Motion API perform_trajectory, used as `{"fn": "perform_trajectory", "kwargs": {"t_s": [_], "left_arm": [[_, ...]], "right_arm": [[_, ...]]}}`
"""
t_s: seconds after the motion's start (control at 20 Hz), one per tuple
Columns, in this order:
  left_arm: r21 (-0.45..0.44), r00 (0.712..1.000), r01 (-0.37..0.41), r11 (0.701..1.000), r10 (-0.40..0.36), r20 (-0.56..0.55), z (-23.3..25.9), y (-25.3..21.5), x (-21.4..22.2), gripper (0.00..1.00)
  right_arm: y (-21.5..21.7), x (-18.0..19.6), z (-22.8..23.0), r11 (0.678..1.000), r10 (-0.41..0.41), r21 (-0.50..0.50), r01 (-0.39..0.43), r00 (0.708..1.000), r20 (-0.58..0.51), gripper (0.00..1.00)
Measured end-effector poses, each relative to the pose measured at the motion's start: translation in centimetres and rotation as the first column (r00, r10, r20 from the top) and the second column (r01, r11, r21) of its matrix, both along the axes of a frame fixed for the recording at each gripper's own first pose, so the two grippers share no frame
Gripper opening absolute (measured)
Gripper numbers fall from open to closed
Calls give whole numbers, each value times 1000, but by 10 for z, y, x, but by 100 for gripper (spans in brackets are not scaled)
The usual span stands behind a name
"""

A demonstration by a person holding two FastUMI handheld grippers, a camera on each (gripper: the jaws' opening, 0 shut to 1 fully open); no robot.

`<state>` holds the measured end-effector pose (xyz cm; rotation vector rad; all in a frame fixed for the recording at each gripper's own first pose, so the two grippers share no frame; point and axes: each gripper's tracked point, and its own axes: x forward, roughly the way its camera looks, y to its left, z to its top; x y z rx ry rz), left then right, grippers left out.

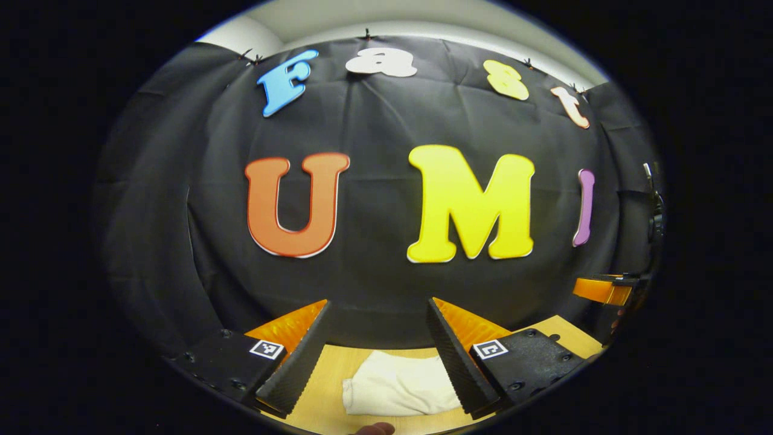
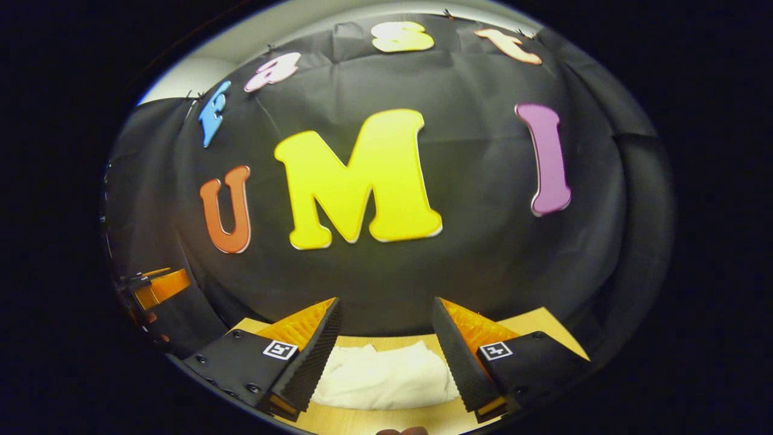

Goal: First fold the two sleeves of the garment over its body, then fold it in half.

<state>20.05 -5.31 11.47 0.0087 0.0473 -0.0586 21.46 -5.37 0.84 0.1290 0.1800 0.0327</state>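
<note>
With both the left gripper (image 1: 374,356) and right gripper (image 2: 386,356) jaws open and empty above the table (image 1: 329,374), the cream garment (image 1: 398,383) appears light, soft and limp; pinch it at an edge.

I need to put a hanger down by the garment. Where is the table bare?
In the left gripper view, bare table lies left of the white garment, and more beyond the right finger. In the right gripper view, a strip of wood runs along the garment's near edge. The middle, between the open fingers, is taken.

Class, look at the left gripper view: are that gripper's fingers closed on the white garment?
No: the left gripper is open, its fingers wide apart above the garment, which lies on the wooden table.
</note>
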Motion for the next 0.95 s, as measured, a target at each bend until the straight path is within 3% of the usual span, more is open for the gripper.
{"fn": "perform_trajectory", "kwargs": {"t_s": [0.15, 0.35, 0.45, 0.65, 0.95], "left_arm": [[18, 999, -11, 1000, 10, 46, 31, -11, -40, 97], [55, 993, -38, 998, 31, 115, 53, -24, -89, 97], [47, 995, -25, 999, 20, 100, 46, -30, -109, 97], [11, 995, -46, 999, 45, 88, 31, -29, -145, 97], [-11, 997, -47, 999, 48, 67, 18, -33, -163, 97]], "right_arm": [[20, -60, 44, 999, 9, -39, -6, 998, 68, 95], [35, -115, 62, 996, 18, -87, -7, 992, 126, 95], [38, -138, 61, 995, 15, -103, -1, 991, 135, 95], [27, -168, 52, 990, -41, -124, 59, 989, 145, 95], [36, -186, 39, 996, -30, -76, 40, 991, 127, 95]]}}
